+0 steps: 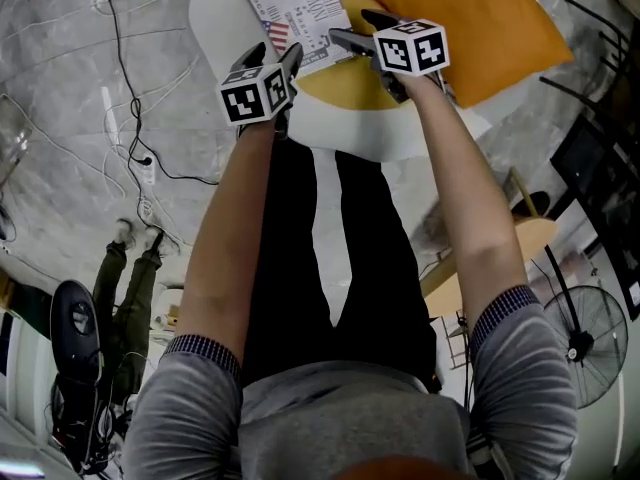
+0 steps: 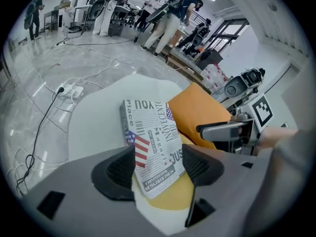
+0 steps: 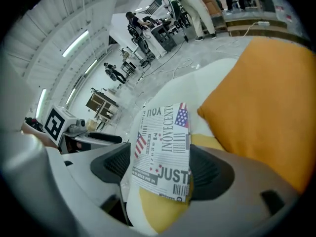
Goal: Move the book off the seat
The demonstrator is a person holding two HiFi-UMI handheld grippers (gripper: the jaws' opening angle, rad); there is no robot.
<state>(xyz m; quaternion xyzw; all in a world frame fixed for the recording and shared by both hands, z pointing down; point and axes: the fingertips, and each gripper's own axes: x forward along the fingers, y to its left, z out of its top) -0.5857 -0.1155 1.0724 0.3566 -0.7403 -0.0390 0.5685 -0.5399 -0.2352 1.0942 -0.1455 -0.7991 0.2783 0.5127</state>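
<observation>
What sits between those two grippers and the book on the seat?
Nothing visible. The book lies on the seat, and the left gripper and right gripper are at its near end, jaws open. The orange pillow lies beside the book, not between.

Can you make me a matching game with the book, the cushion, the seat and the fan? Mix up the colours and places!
Things:
1. book
2. cushion
3. seat
4. fan

Matches:
A. orange
B. black, on the floor
C. white, with a yellow pad
D. printed like a newspaper, with flags

Pairs: 1-D, 2-A, 3-C, 4-B
</observation>
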